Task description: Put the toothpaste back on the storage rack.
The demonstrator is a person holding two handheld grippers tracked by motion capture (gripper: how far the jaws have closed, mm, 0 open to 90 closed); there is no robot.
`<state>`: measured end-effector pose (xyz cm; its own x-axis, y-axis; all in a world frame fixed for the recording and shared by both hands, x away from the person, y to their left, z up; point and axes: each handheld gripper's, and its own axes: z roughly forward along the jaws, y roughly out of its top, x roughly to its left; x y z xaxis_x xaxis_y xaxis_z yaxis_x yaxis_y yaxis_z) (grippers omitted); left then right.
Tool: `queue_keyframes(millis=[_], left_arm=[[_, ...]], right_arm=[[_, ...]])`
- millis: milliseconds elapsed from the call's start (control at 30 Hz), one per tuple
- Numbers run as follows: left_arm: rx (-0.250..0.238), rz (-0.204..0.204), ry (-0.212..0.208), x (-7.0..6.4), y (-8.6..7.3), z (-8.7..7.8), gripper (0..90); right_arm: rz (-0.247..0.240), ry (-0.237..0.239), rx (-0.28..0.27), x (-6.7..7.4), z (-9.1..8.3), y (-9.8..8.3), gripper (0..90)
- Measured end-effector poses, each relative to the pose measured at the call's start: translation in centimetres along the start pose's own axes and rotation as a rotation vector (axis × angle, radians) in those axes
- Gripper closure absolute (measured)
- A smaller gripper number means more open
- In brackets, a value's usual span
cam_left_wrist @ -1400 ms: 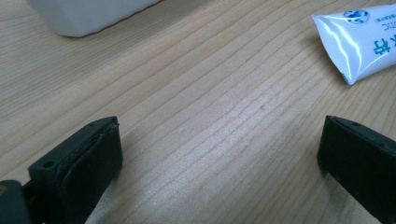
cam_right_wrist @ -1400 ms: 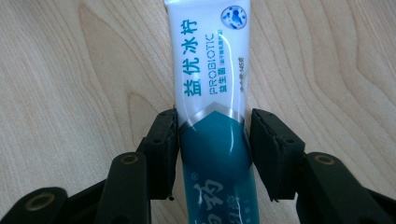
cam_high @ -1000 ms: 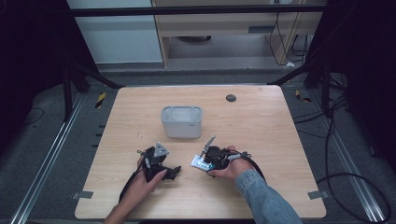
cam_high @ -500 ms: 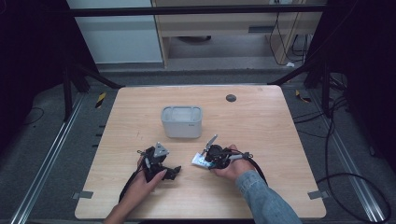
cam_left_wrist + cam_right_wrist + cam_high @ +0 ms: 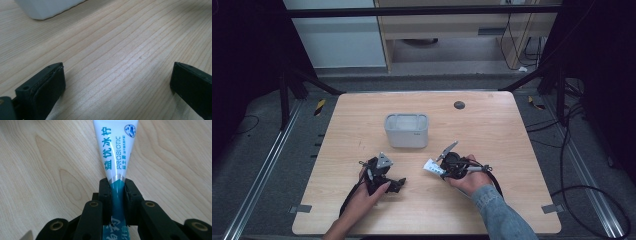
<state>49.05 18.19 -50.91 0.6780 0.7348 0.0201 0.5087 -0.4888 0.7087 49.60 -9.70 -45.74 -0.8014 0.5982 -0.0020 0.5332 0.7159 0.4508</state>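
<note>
Right gripper view gives us the clearest read: the right claw (image 5: 117,195) is clamped on a white and teal tube (image 5: 116,152), its jaws pinching the flat teal end while the printed body sticks out ahead over the tabletop (image 5: 37,170). In the high view we see the tube (image 5: 432,167) near the front of the tabletop, just left of the right hand, with the grey bin (image 5: 407,130) a little way beyond it.

Our worry is the hold itself. The jaws bite only a narrow, slick end, so the long free body could swing or slide out if the hand turns quickly. A hard squeeze might also crease the tube. If the bin is where it is meant to go, a tilted tube could catch on the rim.

The left claw (image 5: 117,82) stands wide apart with nothing between its jaws, low over bare wood, so we judge it could not help catch a slip.

Against the earlier frame, the right jaws have just been closing, with the tube between them, and the tube now sits slightly farther left.
</note>
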Motion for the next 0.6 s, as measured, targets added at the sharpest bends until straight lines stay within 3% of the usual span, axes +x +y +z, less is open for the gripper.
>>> queue_keyframes(millis=[300,600], left_arm=[[0.000,0.000,0.000,0.0,0.0,0.0,0.0],[0.000,0.000,0.000,0.0,0.0,0.0,0.0]], right_arm=[[0.053,-0.026,-0.077,-1.2,-2.7,-0.7,79.0],[0.097,-0.034,-0.154,-1.9,-4.1,-1.0,79.1]])
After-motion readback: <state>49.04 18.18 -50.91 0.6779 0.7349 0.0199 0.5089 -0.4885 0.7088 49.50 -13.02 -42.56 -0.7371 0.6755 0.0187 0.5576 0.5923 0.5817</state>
